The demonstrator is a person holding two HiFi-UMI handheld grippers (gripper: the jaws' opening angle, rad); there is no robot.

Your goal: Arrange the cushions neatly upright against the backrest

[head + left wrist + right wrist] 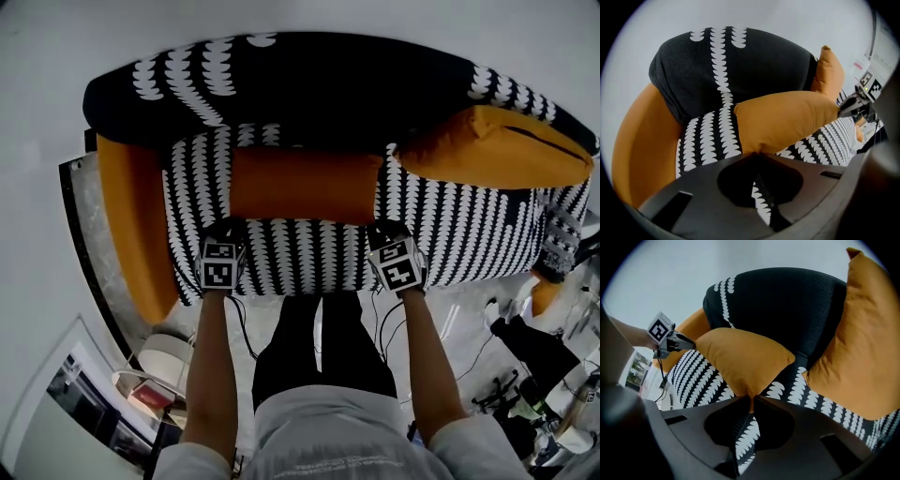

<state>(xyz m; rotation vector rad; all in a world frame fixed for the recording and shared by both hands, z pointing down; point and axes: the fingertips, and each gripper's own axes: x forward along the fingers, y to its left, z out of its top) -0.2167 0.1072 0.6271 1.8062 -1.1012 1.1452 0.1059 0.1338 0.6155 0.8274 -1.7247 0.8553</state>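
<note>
Item: flat cushion, left tool and right tool each clamped on a front corner; such thin corner holds may slip on lifting, dropping it onto the seat.

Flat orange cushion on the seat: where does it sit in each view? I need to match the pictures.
Head view: flat orange cushion at centre, across the seat.
Left gripper view: centre-right, one corner in the left claw.
Right gripper view: centre-left, one corner in the right claw.
Shared landmark: second orange cushion, right side in all three.
</note>
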